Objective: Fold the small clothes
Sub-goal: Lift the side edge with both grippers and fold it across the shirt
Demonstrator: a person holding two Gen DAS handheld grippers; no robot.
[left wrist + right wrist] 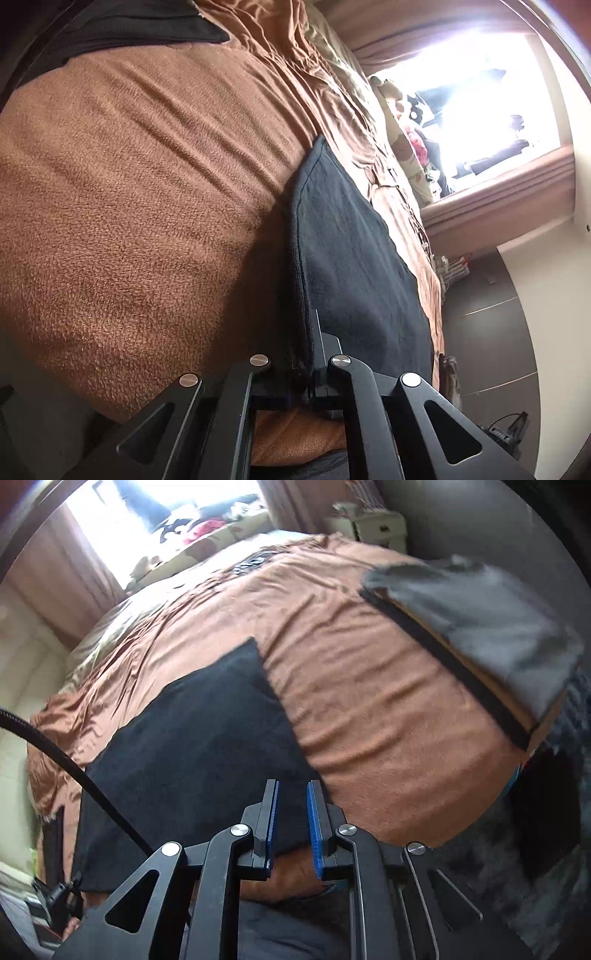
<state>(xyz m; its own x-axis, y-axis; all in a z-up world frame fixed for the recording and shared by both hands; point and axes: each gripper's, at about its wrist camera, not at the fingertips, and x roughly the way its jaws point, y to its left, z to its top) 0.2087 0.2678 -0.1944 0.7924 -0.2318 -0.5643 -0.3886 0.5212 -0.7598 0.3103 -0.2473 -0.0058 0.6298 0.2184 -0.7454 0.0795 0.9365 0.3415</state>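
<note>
Pinching black cloth (354,251), left claw (308,373)

Left wrist view lying rolled sideways, skimming close along the brown blanket (129,206), right wrist view looking down from higher, both sharing the black cloth (192,746) and bright window (147,520).

Plain black folded cloth (354,236), no print. Rust-brown fleece blanket (140,206) beneath, uniform and unpatterned. Satiny orange-brown sheet (122,686) beyond, shading to pale olive near the pillow end. Grey folded garment (491,627) with a black band along one edge and a tan strip between. Black gripper frames with silver rivets; right gripper (291,823) lined with bright blue pads (314,827); left gripper (308,369) all black in view. Brown curtains (55,565). Cream wall (561,295). Dark grey floor (491,332) crossed by thin pale lines.
</note>
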